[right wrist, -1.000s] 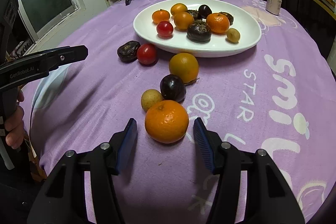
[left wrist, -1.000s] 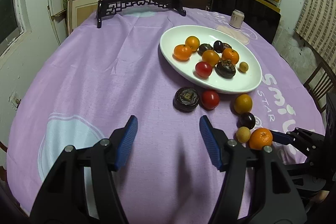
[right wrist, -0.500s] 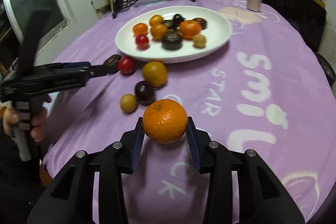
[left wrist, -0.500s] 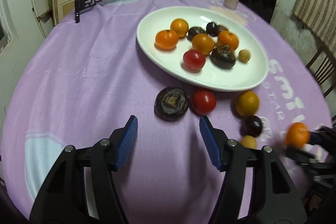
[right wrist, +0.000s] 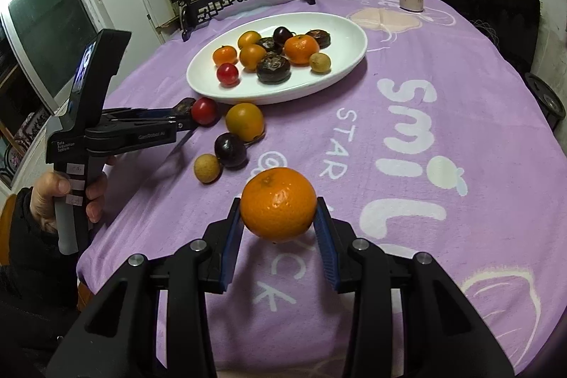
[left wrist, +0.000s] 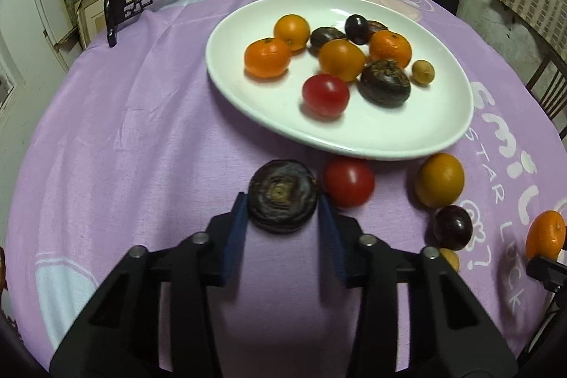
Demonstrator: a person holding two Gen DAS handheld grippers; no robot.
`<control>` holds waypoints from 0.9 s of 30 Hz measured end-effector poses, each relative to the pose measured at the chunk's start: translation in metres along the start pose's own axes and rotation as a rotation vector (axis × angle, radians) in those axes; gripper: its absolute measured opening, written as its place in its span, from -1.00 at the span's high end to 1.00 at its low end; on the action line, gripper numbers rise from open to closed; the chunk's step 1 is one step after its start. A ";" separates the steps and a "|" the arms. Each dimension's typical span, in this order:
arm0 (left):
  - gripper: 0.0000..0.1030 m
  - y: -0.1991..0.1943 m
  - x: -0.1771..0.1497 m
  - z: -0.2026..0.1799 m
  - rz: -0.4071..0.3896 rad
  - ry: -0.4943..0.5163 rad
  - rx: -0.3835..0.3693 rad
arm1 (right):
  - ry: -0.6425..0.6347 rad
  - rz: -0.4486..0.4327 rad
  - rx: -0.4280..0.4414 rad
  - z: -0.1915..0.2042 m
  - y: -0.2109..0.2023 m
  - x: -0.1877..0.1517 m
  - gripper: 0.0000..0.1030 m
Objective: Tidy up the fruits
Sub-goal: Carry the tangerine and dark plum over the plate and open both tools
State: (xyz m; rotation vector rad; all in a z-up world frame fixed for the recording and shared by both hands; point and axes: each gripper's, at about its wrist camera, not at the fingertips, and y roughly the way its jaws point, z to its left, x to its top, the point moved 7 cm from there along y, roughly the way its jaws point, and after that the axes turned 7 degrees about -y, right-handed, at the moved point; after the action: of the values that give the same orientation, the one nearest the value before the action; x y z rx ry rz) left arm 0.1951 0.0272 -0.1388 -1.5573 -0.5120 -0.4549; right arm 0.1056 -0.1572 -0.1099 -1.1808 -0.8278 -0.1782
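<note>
Both grippers are loaded! The left gripper [left wrist: 282, 213] has its blue pads pressed against the dark wrinkled fruit [left wrist: 282, 195], which sits on the purple cloth [left wrist: 141, 130] of the worktop just beside a red tomato [left wrist: 349, 181], right at the near rim of the white plate [left wrist: 389, 137]. The right gripper [right wrist: 279, 224] clamps a mandarin [right wrist: 279, 203], held clear above the cloth (lettering shows beneath it). Near the plate lie an orange fruit [right wrist: 245, 122], a dark plum [right wrist: 230, 150] and a small tan longan [right wrist: 207, 168]. The plate itself carries a cluster of fruit.
</note>
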 end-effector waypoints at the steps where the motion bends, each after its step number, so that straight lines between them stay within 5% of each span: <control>1: 0.23 -0.001 -0.001 -0.001 -0.001 0.000 -0.001 | -0.002 0.001 -0.002 0.001 0.000 0.000 0.22; 18: 0.25 -0.048 -0.049 0.003 0.005 -0.089 -0.140 | -0.018 0.013 -0.002 0.006 0.003 0.005 0.22; 27: 0.25 -0.093 -0.011 -0.008 -0.126 -0.043 -0.154 | -0.083 -0.045 -0.015 0.015 -0.004 0.044 0.22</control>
State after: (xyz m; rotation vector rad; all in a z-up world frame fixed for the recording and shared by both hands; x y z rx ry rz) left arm 0.1326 0.0216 -0.0683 -1.6909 -0.6228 -0.5696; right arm 0.1276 -0.1334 -0.0759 -1.1910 -0.9283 -0.1737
